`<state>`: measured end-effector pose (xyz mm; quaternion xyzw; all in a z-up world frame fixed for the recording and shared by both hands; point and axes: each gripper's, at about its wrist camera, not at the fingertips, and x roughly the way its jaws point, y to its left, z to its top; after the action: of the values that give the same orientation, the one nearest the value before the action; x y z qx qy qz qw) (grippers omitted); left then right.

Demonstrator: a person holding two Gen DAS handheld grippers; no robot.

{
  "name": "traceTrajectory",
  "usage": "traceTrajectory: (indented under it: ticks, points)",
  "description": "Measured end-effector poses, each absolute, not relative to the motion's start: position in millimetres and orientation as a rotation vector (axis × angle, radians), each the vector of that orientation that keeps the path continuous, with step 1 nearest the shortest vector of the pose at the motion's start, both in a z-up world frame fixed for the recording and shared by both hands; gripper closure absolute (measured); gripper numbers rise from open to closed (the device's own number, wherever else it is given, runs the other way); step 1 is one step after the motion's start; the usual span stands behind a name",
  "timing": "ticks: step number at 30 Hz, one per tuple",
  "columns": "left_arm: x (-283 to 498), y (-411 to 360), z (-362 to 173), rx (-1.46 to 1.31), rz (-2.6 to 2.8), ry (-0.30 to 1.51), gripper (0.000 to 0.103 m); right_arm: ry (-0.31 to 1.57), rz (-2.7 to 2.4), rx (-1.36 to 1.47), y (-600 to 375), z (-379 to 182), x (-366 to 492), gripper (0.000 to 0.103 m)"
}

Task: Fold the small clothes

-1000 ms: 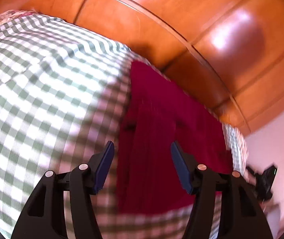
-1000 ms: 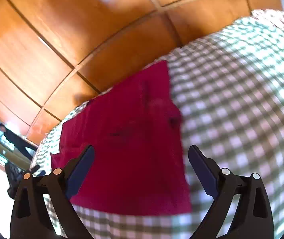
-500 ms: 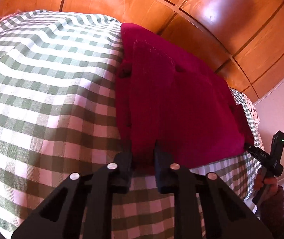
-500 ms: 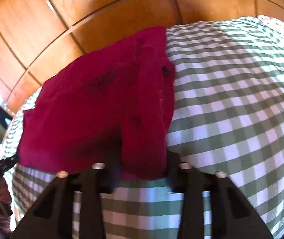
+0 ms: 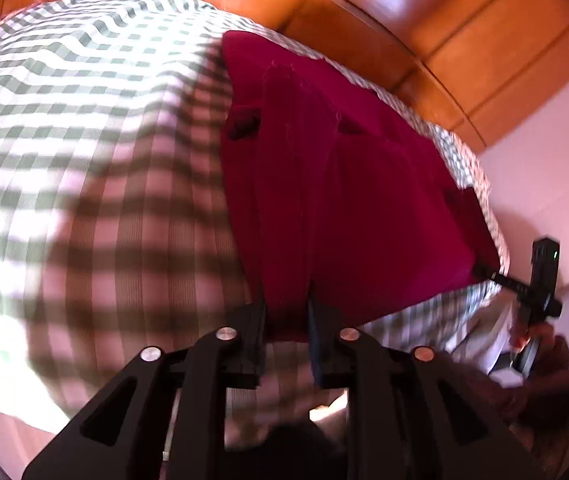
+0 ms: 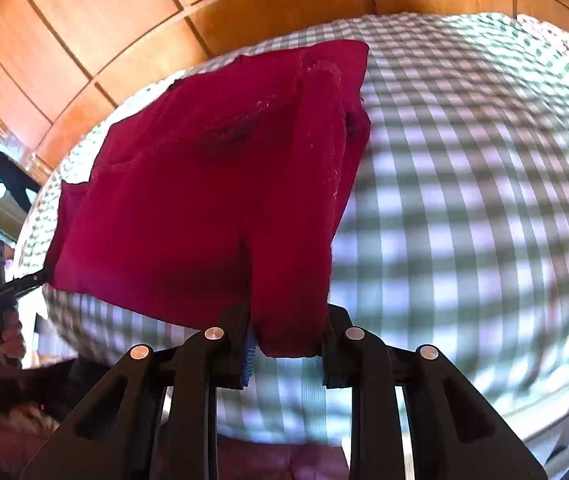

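One red garment (image 5: 348, 200) on checked cloth (image 5: 84, 160). Two grippers: left gripper (image 5: 286, 328) opening yet pinching near hem; right gripper (image 6: 286, 340) pinching the other corner (both corners lifted).

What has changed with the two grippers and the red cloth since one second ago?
Both grippers came down to the near edge of the red garment and closed on it: the left gripper pinches one near corner, the right gripper the other. That edge now looks lifted off the checked bedcover. The left jaws are easing open slightly. The garment's far part and the bedcover stayed.
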<state>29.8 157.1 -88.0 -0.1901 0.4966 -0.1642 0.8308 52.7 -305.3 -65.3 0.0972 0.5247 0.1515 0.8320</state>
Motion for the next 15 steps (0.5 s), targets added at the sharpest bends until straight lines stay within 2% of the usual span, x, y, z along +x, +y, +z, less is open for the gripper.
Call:
traceTrajectory:
  ticks: [3,4,5,12,13,14,15]
  points:
    - [28,161,-81,-0.369,-0.312,1.040,0.070,1.076,0.306,0.246,-313,-55,54,0.056]
    - [34,163,-77,-0.362,-0.286,1.016,0.064,1.055,0.301,0.252,-314,-51,58,0.042]
    - [40,165,-73,-0.352,-0.262,0.996,0.061,1.022,0.287,0.250,-314,-46,63,0.037]
    - [94,162,-62,-0.317,-0.216,0.911,0.059,0.935,0.204,0.130,-294,-42,119,0.037]
    - [99,161,-62,-0.321,-0.221,0.910,0.060,0.938,0.204,0.115,-293,-44,124,0.043]
    - [107,160,-65,-0.323,-0.227,0.920,0.071,0.947,0.201,0.091,-289,-47,130,0.058]
    - [111,157,-67,-0.320,-0.236,0.931,0.083,0.960,0.193,0.067,-285,-49,133,0.064]
